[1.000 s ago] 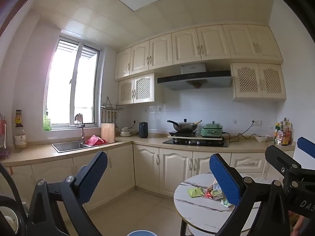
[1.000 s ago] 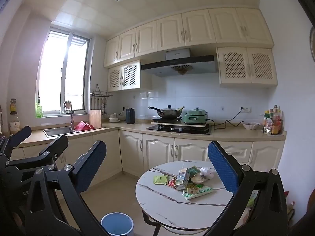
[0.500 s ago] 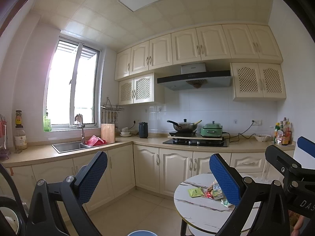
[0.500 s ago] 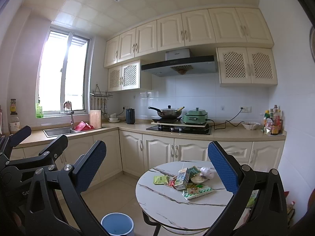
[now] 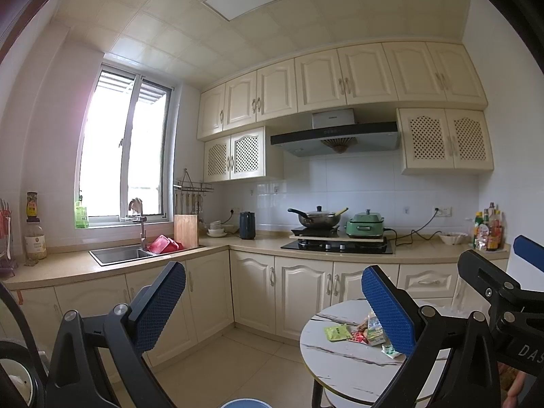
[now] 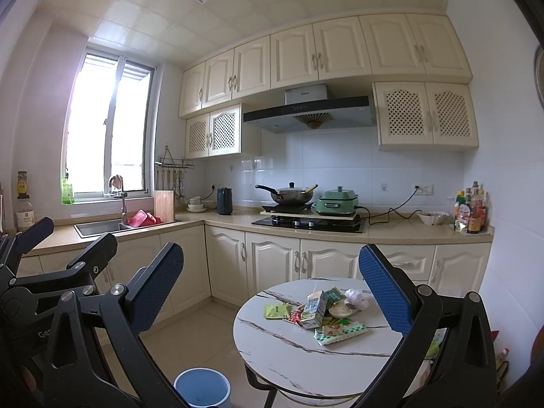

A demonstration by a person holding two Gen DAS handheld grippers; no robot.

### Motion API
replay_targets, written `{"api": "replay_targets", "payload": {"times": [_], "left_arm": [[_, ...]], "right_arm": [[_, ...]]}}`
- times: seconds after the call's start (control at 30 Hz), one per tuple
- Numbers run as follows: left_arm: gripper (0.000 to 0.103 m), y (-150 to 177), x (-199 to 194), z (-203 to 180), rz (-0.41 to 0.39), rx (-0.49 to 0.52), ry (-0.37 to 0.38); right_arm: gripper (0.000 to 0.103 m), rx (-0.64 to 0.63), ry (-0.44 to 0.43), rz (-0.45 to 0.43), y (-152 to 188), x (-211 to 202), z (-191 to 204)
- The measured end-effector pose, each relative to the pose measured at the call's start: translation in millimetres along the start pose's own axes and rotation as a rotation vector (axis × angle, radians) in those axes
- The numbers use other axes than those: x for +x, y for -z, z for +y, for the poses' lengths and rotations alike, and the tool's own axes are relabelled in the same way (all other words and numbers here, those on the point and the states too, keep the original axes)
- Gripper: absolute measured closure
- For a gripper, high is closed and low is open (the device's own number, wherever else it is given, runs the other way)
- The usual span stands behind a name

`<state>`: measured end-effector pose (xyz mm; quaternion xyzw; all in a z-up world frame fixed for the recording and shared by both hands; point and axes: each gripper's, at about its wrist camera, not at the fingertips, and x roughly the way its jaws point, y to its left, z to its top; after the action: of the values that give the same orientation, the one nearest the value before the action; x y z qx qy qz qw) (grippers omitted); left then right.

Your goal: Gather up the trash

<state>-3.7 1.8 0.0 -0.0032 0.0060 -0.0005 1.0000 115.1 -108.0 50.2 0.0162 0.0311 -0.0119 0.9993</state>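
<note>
A pile of trash (image 6: 323,312) lies on a round white marble-look table (image 6: 282,346): a green sachet (image 6: 276,311), a crushed drink carton (image 6: 314,309), a green-and-white wrapper (image 6: 341,332) and a crumpled white tissue (image 6: 355,297). A blue bin (image 6: 202,387) stands on the floor left of the table. My right gripper (image 6: 272,292) is open and empty, held above and short of the table. My left gripper (image 5: 273,309) is open and empty, to the left of the table (image 5: 340,357). The sachet (image 5: 337,333) shows there too.
Cream cabinets and a beige counter (image 6: 391,233) run along the back and left walls. On it are a sink (image 6: 102,227), a hob with a wok (image 6: 292,195), a green cooker (image 6: 336,200) and bottles (image 6: 471,212). Tiled floor (image 6: 200,336) lies between counter and table.
</note>
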Motion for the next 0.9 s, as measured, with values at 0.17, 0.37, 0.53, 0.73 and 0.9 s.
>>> {"api": "replay_targets", "payload": {"times": [0.17,0.37,0.53,0.73,0.9], "left_arm": [[0.001,0,-1,0,-0.001,0.003,0.002],[0.001,0,-1,0,0.001,0.004,0.004],[0.001,1,-2,0,0.000,0.006,0.005],[0.001,0,-2,-1,0.005,0.008,0.014],[0.001,0,-2,0,0.009,0.012,0.016]], "right_arm": [[0.000,0.002,0.001,0.000,0,0,-2],[0.000,0.005,0.002,0.001,-2,-3,-4],[0.000,0.013,0.001,0.005,-2,-4,-8],[0.000,0.021,-0.001,0.011,-1,-2,-10],[0.000,0.029,0.002,0.017,0,0,-11]]}}
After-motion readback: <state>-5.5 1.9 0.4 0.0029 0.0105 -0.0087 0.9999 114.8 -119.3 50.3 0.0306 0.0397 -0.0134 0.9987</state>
